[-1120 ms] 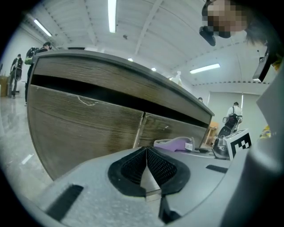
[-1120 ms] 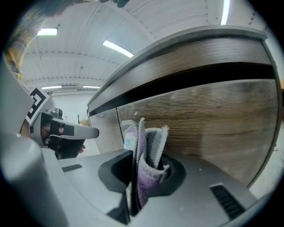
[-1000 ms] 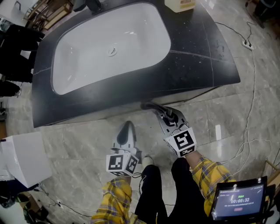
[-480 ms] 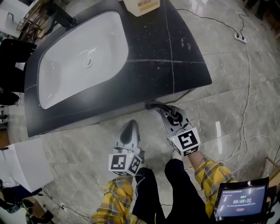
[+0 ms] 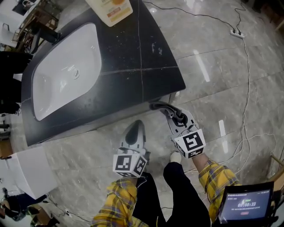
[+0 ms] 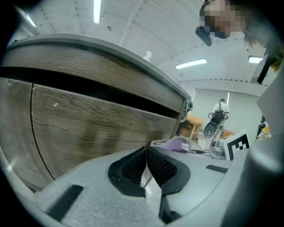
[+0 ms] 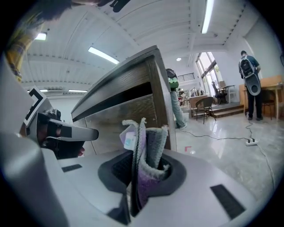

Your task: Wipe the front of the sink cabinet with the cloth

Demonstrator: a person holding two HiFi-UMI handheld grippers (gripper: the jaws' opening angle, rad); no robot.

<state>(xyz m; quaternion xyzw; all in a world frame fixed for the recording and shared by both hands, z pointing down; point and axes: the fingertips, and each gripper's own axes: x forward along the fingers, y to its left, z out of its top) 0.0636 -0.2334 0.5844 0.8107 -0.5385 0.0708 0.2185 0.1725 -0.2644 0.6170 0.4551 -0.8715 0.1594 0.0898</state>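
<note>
The dark countertop [image 5: 151, 48] with its white basin [image 5: 66, 66] caps the wood-grain sink cabinet front [image 7: 128, 111]. My right gripper [image 5: 156, 106] is shut on a folded purple-grey cloth [image 7: 148, 150] and holds it by the cabinet's right front corner, just under the counter edge. Whether the cloth touches the wood I cannot tell. My left gripper [image 5: 138, 123] hangs lower and to the left, shut with nothing in it. In the left gripper view its pads [image 6: 162, 166] meet, facing the cabinet front [image 6: 88, 128], with the cloth [image 6: 175, 144] off to the right.
A soap bottle [image 5: 111, 9] stands at the counter's back. A white box [image 5: 26, 173] sits on the floor at the left. A cable [image 5: 244, 111] and power strip [image 5: 236, 33] lie on the marble floor to the right. A timer screen [image 5: 246, 206] is at lower right.
Both grippers have shifted right along the cabinet front; the right gripper, still holding the cloth, went from under the basin's right end to the cabinet's right corner.
</note>
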